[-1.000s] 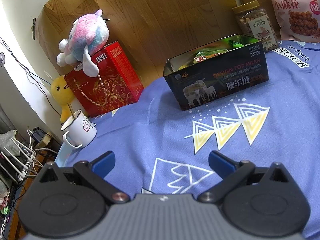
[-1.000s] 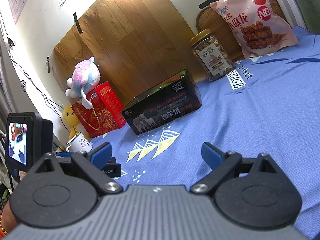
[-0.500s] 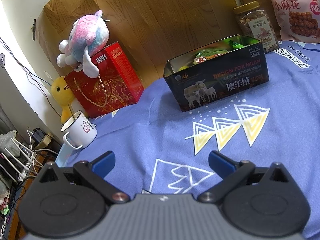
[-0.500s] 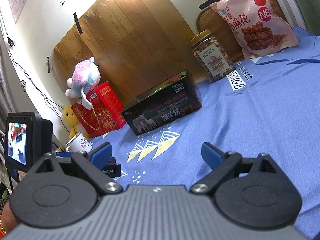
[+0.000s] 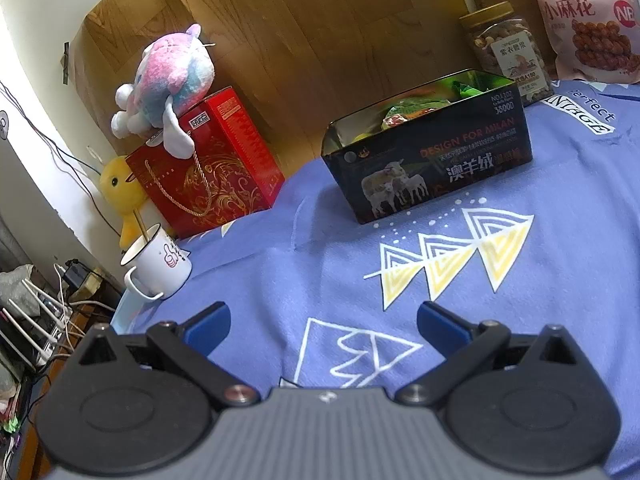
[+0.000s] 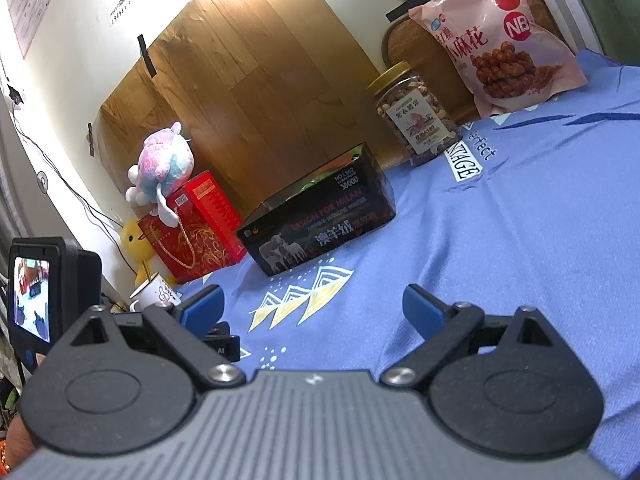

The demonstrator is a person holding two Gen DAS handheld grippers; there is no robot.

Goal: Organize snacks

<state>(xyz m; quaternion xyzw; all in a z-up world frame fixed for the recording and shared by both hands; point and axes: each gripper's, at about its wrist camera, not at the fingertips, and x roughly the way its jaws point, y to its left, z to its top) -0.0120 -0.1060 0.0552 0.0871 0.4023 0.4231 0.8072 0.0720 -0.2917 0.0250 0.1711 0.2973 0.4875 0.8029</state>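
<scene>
Fingers (image 5: pixel 208 322) of both left gripper (image 5: pixel 322 322) and right gripper (image 6: pixel 312 306) spread wide, empty, above blue-cloth surface (image 5: pixel 560 240). Ahead, open black rectangular tin (image 5: pixel 436 168) holding wrapped snacks (image 5: pixel 404 112); behind, clear nut jar (image 6: pixel 416 120) beside pink snack bag (image 6: pixel 508 44).

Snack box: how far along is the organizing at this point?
Done: the open black tin box already holds several wrapped snacks. In hand: nothing; the left gripper and right gripper are both open and empty. Left: the gold-lidded nut jar and pink snack bag stand outside.
</scene>
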